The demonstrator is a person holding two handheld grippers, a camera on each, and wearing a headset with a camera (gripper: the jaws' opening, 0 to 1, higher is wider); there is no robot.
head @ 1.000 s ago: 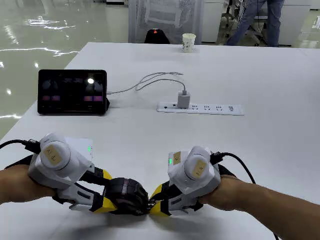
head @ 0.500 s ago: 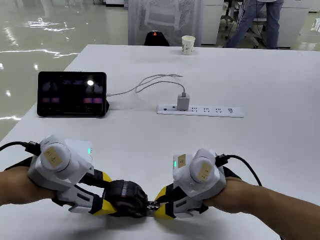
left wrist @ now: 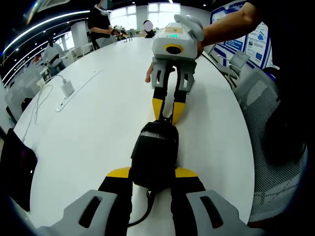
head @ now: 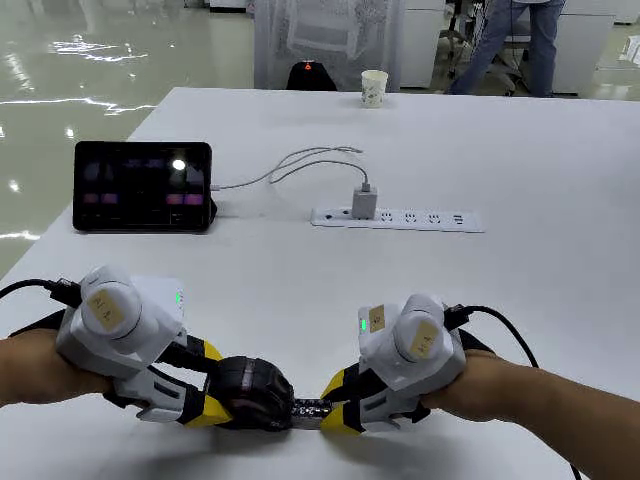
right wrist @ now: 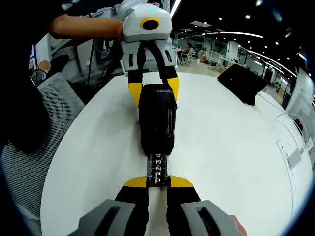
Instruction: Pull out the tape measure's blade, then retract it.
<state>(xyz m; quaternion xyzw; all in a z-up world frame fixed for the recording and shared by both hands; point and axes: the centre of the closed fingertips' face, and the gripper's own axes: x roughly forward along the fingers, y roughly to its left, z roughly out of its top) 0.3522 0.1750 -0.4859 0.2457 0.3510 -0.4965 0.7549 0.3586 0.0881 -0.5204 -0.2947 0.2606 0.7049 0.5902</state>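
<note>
Head view, tape measure (head: 250,392) between left jaws, blade (head: 308,408) pinched in right jaws

The tape measure's blade (right wrist: 157,169) shows the numbers 2, 3 and 4.

head: high, forward-down | gripper views: low, close, apparently head-on to each other — all share tape measure (head: 255,392)

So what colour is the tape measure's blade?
The blade is black with white numerals, clearest in the right gripper view.
</note>
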